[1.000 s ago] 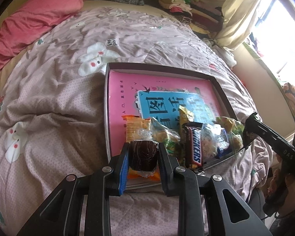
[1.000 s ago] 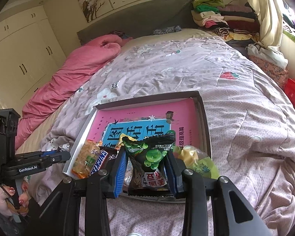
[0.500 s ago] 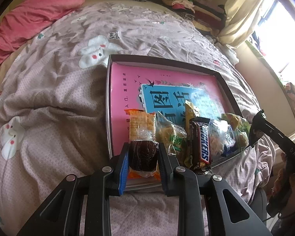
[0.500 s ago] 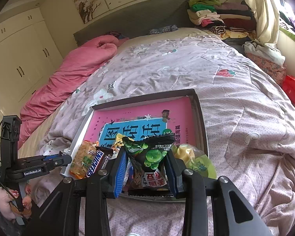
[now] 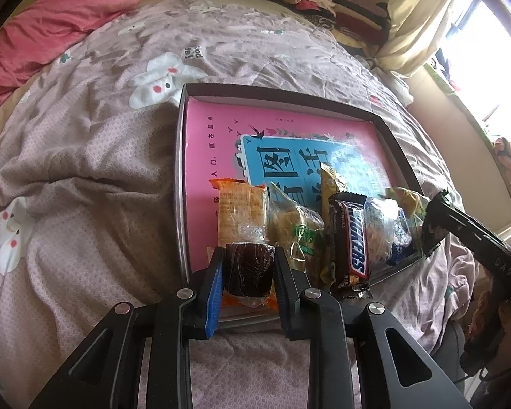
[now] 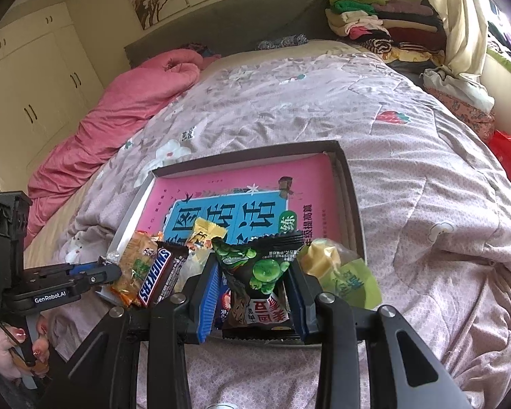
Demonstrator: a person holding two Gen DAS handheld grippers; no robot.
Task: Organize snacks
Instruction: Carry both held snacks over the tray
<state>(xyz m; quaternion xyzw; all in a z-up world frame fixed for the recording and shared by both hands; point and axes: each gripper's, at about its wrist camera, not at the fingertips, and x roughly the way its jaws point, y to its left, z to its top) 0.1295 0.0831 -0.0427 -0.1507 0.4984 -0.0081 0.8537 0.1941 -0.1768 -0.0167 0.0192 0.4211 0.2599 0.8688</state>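
A shallow dark tray (image 5: 289, 97) lies on the bed with a pink and blue book (image 5: 214, 143) as its floor. Several snacks crowd its near edge: an orange cracker pack (image 5: 242, 204), a green-labelled pack (image 5: 296, 228) and a Snickers bar (image 5: 351, 238). My left gripper (image 5: 248, 255) is shut on a dark brown round snack (image 5: 248, 272) in clear wrap, just above the cracker pack. My right gripper (image 6: 253, 266) is shut on a dark packet with green cartoon figures (image 6: 259, 272), over the tray's near edge beside a yellow-green packet (image 6: 340, 272).
A pale quilt (image 5: 85, 170) with rabbit prints covers the bed around the tray. A pink duvet (image 6: 119, 116) is bunched at the far left. Folded clothes (image 6: 374, 20) are stacked at the head of the bed on the right. A hand (image 6: 3, 351) holds the left gripper's handle.
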